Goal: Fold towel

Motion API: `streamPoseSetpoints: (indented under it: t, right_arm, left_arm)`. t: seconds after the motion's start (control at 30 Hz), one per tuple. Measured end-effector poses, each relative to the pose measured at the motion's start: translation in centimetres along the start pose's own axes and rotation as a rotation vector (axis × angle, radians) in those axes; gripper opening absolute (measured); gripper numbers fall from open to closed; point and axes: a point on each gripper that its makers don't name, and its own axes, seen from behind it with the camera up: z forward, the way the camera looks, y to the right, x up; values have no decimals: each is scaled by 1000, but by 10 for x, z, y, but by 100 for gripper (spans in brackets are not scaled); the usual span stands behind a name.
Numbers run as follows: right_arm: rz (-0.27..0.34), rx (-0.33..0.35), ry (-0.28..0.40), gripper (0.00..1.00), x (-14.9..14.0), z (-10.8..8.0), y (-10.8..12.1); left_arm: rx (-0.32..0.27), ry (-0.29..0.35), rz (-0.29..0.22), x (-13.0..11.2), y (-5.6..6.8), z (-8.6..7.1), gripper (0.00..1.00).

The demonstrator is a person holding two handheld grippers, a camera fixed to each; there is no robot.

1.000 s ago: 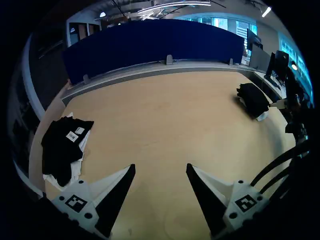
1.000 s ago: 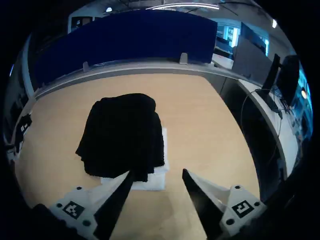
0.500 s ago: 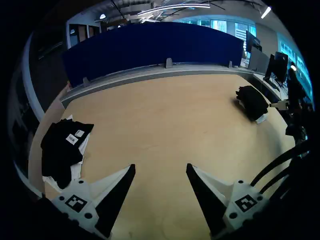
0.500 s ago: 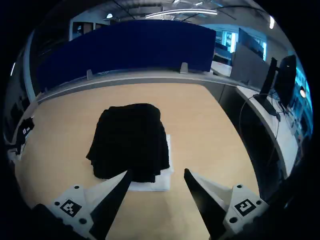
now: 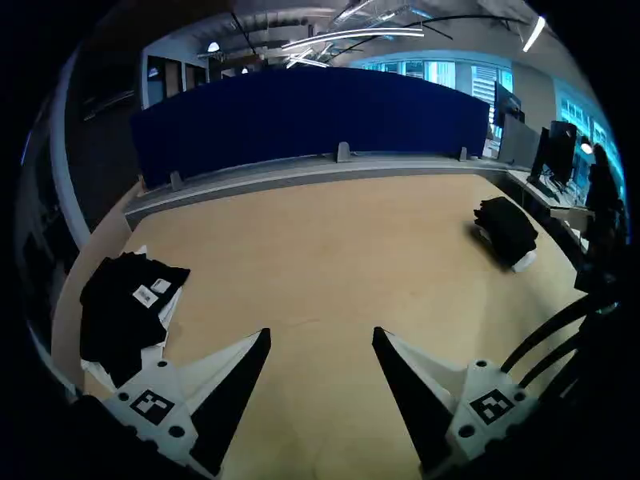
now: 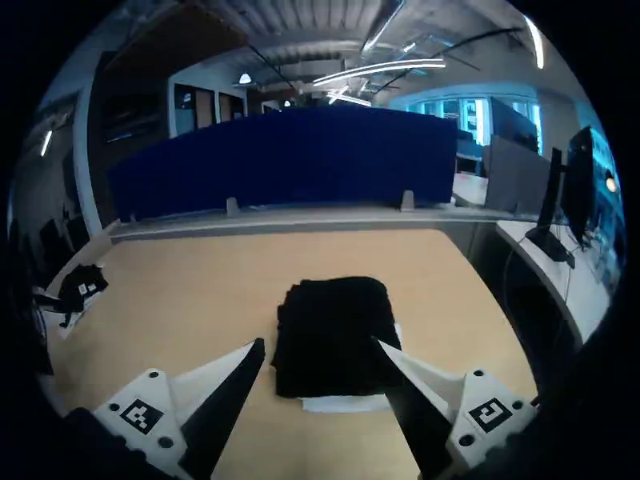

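Note:
A stack of folded towels, black on top of white, lies on the wooden table just ahead of my right gripper, which is open and holds nothing. The same stack appears far right in the left gripper view. A looser pile of black towels with white tags over white ones sits at the table's left edge, beside my left gripper, which is open and empty. That pile is small at the far left of the right gripper view.
A dark blue divider screen runs along the table's far edge. Black cables hang at the right of the left gripper view. A monitor stands on a side desk to the right. Bare wood spreads between the two piles.
My right gripper has pulled back and tilted up, so the folded stack looks smaller and sits between the fingertips. My left gripper has tilted up slightly.

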Motion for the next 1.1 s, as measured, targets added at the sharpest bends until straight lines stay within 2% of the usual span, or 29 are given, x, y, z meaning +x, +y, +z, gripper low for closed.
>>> streamPoseSetpoints:
  t: [0.1, 0.2, 0.3, 0.4, 0.5, 0.7, 0.9, 1.1]
  right_arm:
    - [5, 17, 87, 100, 22, -8, -23]
    - [11, 24, 174, 100, 41, -17, -44]
    - [21, 21, 239, 100, 53, -26, -62]
    - [39, 12, 267, 100, 56, -31, -76]
    - [49, 5, 277, 100, 54, -33, -85]
    - [55, -4, 294, 100, 58, -36, -98]
    - [42, 2, 292, 100, 59, -37, -106]
    - [22, 17, 279, 100, 57, -37, -116]
  left_arm:
    - [-22, 43, -11, 10, 5, -1, 94]
    - [-20, 80, -24, 18, 5, -1, 94]
    - [6, 131, -39, 30, -1, -1, 94]
    - [35, 203, -53, 46, -6, -3, 94]
    - [40, 255, -59, 57, -7, -7, 94]
    - [55, 316, -90, 68, -12, -13, 94]
    - [87, 388, -120, 83, -25, -24, 94]
    - [96, 453, -130, 91, -31, -34, 94]
